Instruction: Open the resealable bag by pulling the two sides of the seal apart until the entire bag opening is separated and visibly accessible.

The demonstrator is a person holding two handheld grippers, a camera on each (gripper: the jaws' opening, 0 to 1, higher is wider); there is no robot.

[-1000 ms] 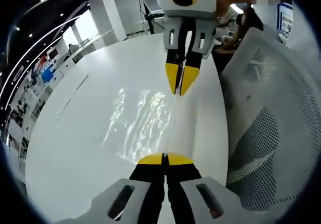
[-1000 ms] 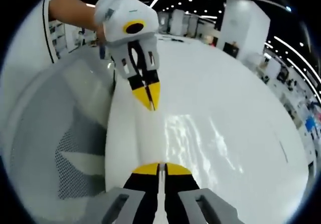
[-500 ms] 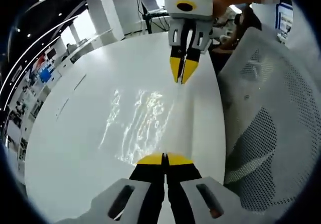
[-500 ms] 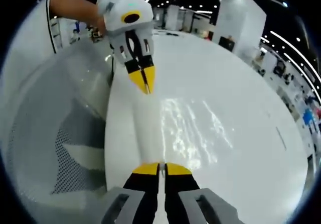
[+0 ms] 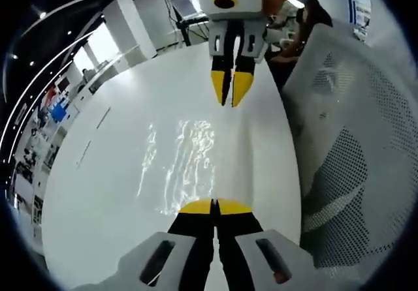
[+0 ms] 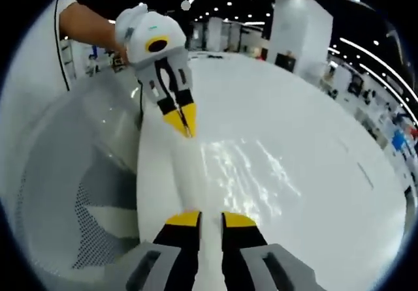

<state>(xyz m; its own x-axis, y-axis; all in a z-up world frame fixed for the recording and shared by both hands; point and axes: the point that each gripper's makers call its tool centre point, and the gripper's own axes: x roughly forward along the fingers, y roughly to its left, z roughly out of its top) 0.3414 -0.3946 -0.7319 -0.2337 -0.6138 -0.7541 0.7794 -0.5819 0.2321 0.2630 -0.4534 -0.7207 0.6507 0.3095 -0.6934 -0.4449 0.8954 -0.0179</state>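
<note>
We hold the resealable bag (image 5: 183, 160) stretched over the white surface (image 5: 98, 173). Our left hand-held gripper (image 5: 214, 207) pinches its near edge; our right hand-held gripper (image 6: 210, 220) has spread, apparently releasing, so regripping comes next.

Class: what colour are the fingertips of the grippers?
Yellow fingertips on black fingers, clearest in the left gripper view.

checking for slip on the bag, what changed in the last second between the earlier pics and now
The right tongs have parted: their jaws were shut a second ago and now stand apart, so they seem to have let go of the clear bag. The two tongs have also drawn further apart. The left tongs stay shut on the bag's edge, above the white table.
</note>
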